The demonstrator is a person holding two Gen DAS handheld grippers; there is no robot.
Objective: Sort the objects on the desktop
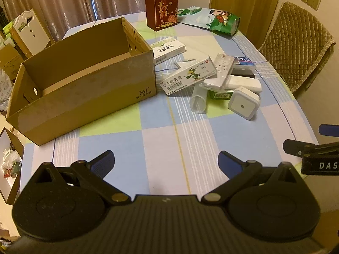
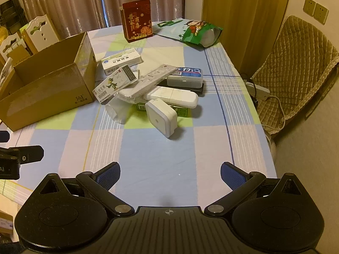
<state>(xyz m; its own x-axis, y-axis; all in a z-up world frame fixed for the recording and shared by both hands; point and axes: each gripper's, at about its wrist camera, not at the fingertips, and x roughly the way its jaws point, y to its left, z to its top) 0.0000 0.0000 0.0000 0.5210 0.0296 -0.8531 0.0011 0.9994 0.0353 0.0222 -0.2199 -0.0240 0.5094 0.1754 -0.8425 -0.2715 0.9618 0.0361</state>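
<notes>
Left gripper (image 1: 166, 162): jaws wide apart, nothing held, above bare checked tablecloth (image 1: 161, 139); right gripper (image 2: 170, 173): jaws likewise wide, nothing held, beside the left one. Cardboard box (image 1: 84, 89): open-topped, brown, at table left, interior apparently bare. Pile of desktop objects just right of the box: white square plug-in unit (image 2: 162, 117) with grey rim, nearest; clear plastic cup (image 2: 116, 110) on its side; white remote (image 2: 152, 79) lying tilted across the pile; carton with green bird print (image 2: 114, 84); white medicine box (image 2: 121, 60) behind. Red upright box (image 2: 137, 21) and green printed bag (image 2: 190, 31) at far edge.
</notes>
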